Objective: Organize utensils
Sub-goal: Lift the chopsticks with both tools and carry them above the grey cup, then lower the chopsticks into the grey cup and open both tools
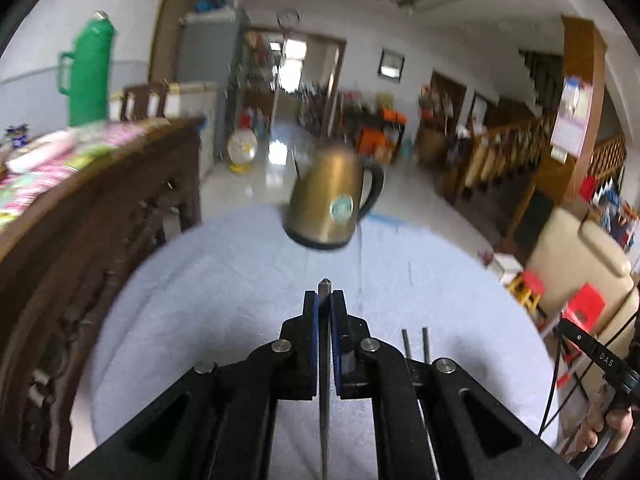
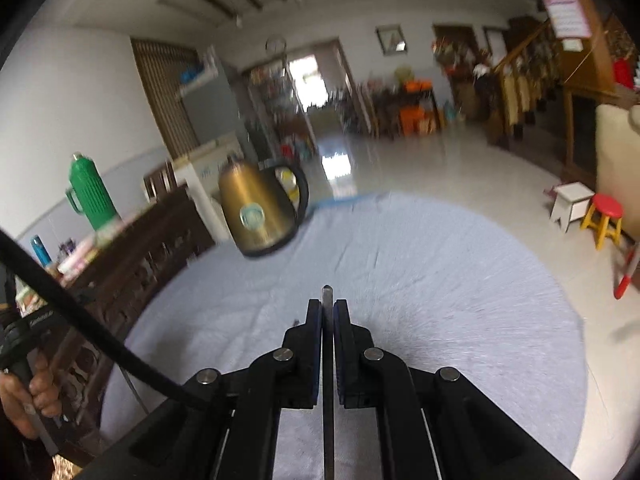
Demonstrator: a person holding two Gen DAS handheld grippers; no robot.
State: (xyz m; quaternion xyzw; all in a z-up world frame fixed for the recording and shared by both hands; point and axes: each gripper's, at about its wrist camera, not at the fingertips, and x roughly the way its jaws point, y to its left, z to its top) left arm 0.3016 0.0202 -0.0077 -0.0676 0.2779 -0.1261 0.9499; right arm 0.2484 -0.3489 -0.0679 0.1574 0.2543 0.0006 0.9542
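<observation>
Both sets of jaws are clamped tight: left gripper (image 1: 325, 300) on a thin metal chopstick (image 1: 324, 286), right gripper (image 2: 327, 308) on another chopstick (image 2: 327, 294), each w/ the tip poking just past the pads. I'd say gripped near the end so I can steer them. Two more sticks (image 1: 416, 344) lie on the pale cloth-covered table (image 1: 240, 272) just right of the left gripper. Gold kettle (image 1: 334, 200) stands at the far edge, prob. where they go.
</observation>
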